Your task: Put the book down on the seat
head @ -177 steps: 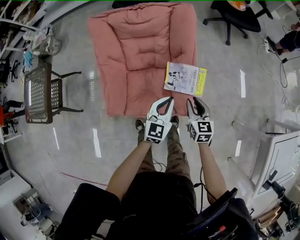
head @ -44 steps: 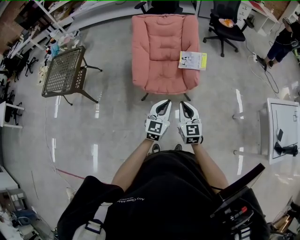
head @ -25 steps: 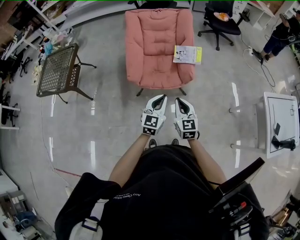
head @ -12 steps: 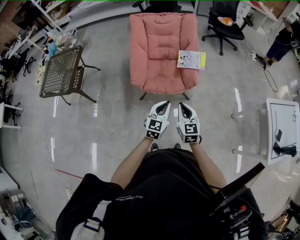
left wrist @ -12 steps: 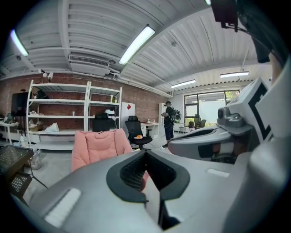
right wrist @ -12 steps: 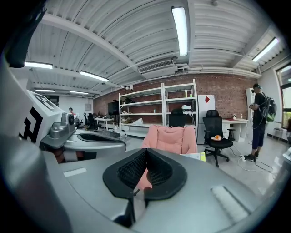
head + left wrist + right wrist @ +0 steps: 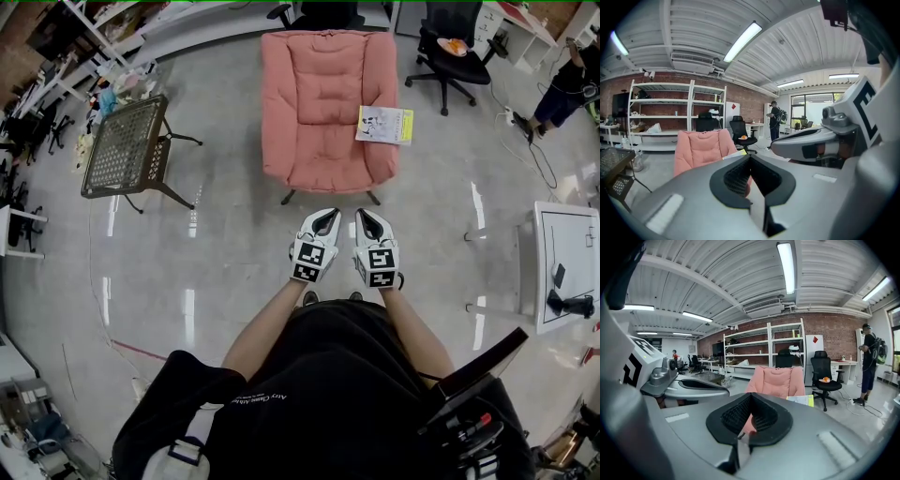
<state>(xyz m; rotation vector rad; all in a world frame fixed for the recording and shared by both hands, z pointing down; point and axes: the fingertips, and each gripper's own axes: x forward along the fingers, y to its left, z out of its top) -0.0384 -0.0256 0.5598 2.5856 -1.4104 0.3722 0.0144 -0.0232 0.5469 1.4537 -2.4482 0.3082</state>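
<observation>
A thin book with a white cover and a yellow edge lies flat on the right side of the pink armchair, overhanging its arm. In the right gripper view the book shows on the armchair. Only a sliver of the book shows above the jaws in the left gripper view. Both grippers hang side by side over the floor, a step in front of the chair. My left gripper is shut and empty. My right gripper is shut and empty too.
A metal mesh side table stands left of the armchair. A black office chair with an orange thing on its seat stands behind at the right. A white table is at the far right, and a person stands beyond it.
Since the earliest frame the person has stepped back from the armchair. Over the last second the left gripper sank a little. The book has stayed on the chair.
</observation>
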